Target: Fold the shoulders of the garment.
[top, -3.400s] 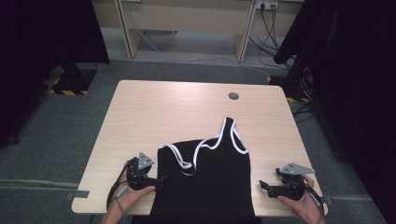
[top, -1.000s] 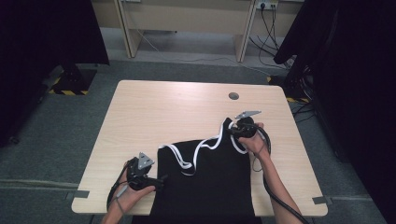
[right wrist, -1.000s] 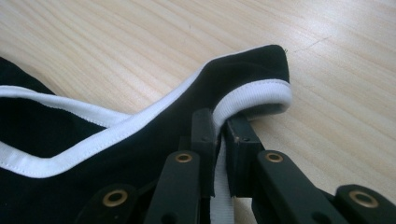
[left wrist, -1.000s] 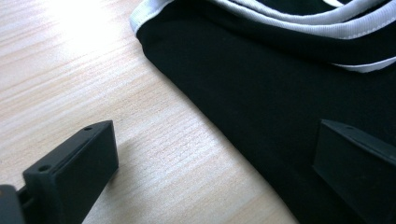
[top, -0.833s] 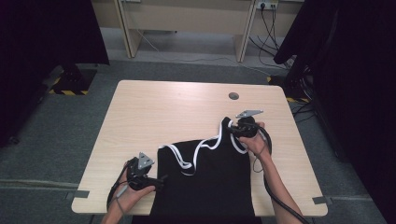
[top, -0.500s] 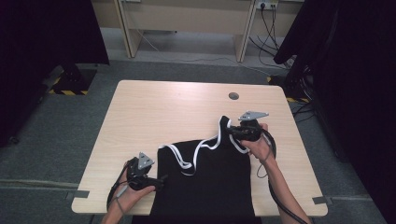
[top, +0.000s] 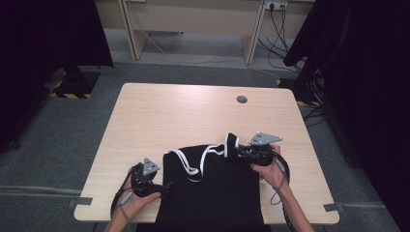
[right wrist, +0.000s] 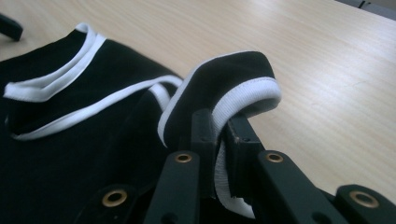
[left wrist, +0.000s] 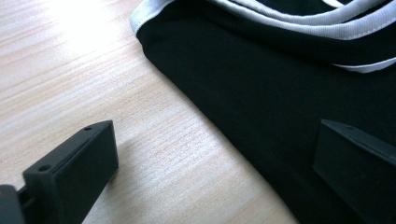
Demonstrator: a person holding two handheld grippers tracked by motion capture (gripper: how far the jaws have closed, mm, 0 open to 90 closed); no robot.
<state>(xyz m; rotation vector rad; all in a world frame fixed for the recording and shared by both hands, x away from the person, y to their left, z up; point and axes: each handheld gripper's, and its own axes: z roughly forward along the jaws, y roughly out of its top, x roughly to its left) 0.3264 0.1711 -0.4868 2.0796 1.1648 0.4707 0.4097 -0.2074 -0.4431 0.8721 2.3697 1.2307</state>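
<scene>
Currently, the black top's (top: 212, 188) strap (right wrist: 233, 100) is clamped by the right gripper (right wrist: 219, 140); the left gripper (left wrist: 210, 172), at eight o'clock, is spread, seemingly astride the hem.

tank top (top: 212, 193) hem: cut off by the high view's near edge
strap (right wrist: 243, 100) end: hidden between the right gripper's (right wrist: 219, 140) jaws

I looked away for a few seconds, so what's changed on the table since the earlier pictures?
The right gripper moved from the table's near right edge up to the black top and shut on its white-trimmed strap, lifting it slightly. The left gripper stayed open at the top's left edge.
</scene>
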